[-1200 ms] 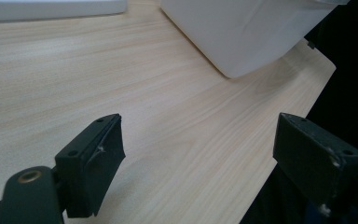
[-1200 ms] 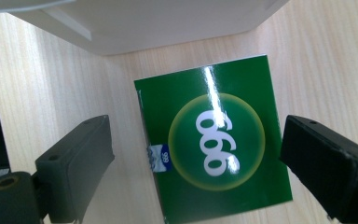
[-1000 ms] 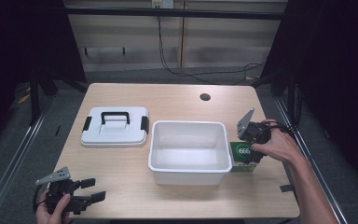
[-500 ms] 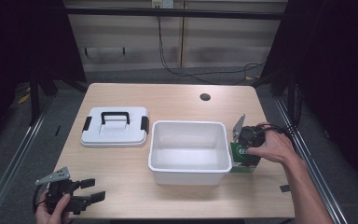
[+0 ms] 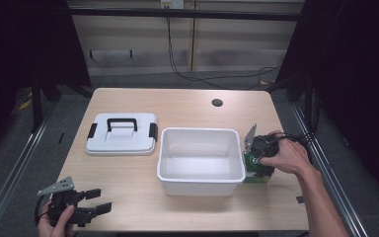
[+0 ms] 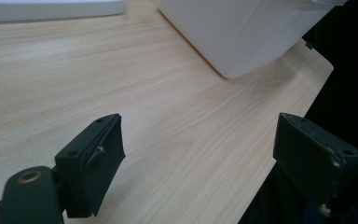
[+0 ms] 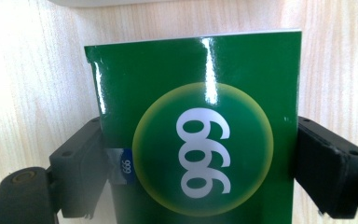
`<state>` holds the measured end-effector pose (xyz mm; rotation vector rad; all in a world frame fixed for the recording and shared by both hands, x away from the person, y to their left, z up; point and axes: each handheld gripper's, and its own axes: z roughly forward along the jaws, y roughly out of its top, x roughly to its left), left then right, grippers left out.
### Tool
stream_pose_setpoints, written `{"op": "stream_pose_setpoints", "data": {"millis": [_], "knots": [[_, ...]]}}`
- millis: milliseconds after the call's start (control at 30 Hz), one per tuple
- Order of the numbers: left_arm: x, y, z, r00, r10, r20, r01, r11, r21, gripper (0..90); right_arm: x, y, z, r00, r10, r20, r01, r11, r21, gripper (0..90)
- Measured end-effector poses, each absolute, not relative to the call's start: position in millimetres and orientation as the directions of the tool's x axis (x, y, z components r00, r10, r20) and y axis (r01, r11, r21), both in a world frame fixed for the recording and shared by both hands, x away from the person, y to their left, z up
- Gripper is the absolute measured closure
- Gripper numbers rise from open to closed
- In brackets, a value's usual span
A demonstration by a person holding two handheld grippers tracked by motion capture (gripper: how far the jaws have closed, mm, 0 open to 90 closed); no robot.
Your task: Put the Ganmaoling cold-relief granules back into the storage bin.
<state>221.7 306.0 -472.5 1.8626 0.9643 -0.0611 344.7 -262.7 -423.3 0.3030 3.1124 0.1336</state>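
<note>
One green box (image 7: 193, 140) on the table (image 5: 187, 103), just right of one white bin (image 5: 200, 160); right gripper (image 7: 196, 158) clamped on its sides. One lid (image 5: 122, 134) left. Left gripper (image 6: 196, 158) spread wide, holding nothing.

I see one green box (image 7: 200, 140) with a glossy face. On this face there is a pale yellow-green circle, and inside it the white number 999 is printed; from the right gripper view it reads upside down, like 666. A small blue label with the same number sits at the left edge. In the high view the green box (image 5: 255, 168) lies on the wooden table, just beside the right wall of the white tub.
</note>
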Motion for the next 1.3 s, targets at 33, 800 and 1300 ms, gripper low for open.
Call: {"op": "stream_pose_setpoints", "data": {"millis": [33,800,1300], "knots": [[221.9,306.2,-472.9,0.683,0.587,-0.436,0.639,-0.190,0.745,16.1,345.2,-262.9,-423.1,-0.981,0.192,-0.001,0.192,0.978,0.087,13.7],[221.2,306.9,-472.3,0.680,0.591,-0.435,0.638,-0.184,0.748,16.1,334.2,-289.0,-409.3,-0.954,0.299,0.039,0.301,0.936,0.184,15.0],[221.1,306.0,-472.4,0.678,0.594,-0.433,0.639,-0.185,0.746,16.1,321.2,-313.3,-391.9,-0.906,0.418,0.061,0.417,0.861,0.292,15.2]]}}
